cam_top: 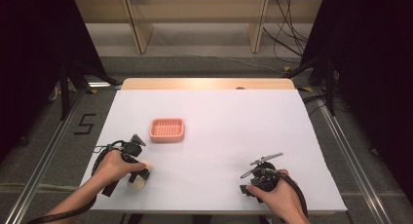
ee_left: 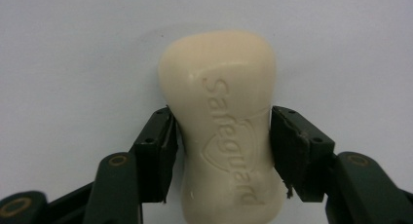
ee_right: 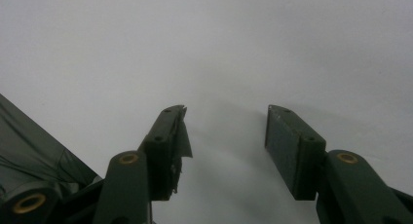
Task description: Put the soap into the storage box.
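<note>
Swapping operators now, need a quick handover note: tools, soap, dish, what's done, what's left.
Left tool: pads against both sides of the cream soap bar, which looks gripped and lies on the white table.
Right tool: open, nothing between its pads, near the table's front right.
Pink soap dish: empty, beyond the left tool.
Done: soap gripped.
Left, most likely: lift the soap and set it in the dish.

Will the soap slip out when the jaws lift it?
Probably not. The soap looks dry and matte, and the left gripper pinches it at its narrower waist, so the wider ends should help hold it. It looks solid, so it likely stays stiff, though hard pads might dent it. Its rounded shape may let it twist a bit.
</note>
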Motion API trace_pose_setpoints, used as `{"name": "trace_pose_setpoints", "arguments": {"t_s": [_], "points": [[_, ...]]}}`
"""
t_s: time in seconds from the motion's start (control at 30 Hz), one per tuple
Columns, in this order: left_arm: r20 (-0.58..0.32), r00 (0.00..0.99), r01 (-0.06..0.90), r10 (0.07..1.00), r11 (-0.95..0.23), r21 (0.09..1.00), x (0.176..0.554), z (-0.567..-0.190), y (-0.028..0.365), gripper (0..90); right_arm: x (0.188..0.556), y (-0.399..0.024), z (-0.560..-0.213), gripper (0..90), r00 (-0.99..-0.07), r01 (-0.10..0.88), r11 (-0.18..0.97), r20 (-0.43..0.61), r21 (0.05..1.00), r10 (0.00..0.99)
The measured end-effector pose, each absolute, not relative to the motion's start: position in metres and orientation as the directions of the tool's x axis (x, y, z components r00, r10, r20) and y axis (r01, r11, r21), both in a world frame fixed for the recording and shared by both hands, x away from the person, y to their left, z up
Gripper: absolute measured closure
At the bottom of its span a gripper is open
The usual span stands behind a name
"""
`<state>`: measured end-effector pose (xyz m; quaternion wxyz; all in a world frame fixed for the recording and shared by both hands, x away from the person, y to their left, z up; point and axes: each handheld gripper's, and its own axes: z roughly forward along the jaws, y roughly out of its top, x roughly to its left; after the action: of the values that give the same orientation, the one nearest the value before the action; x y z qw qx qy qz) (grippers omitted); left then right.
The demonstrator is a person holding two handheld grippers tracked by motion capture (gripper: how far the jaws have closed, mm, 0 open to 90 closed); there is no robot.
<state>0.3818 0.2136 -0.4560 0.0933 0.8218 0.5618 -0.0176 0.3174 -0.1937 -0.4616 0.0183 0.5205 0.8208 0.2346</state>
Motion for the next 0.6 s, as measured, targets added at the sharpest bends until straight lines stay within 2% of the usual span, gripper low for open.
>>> {"name": "trace_pose_setpoints", "arguments": {"t_s": [0.4,0.6], "points": [[-0.078,0.466,0.883,0.881,-0.458,0.102,0.3850,-0.4563,0.2074,45.6,0.3175,-0.1946,-0.4629,49.6,-0.466,0.844,0.359,0.214,0.400,0.858],[-0.059,0.491,0.868,0.869,-0.483,0.114,0.3845,-0.4593,0.2054,44.4,0.3173,-0.1946,-0.4630,49.5,-0.467,0.844,0.360,0.216,0.398,0.857]]}}
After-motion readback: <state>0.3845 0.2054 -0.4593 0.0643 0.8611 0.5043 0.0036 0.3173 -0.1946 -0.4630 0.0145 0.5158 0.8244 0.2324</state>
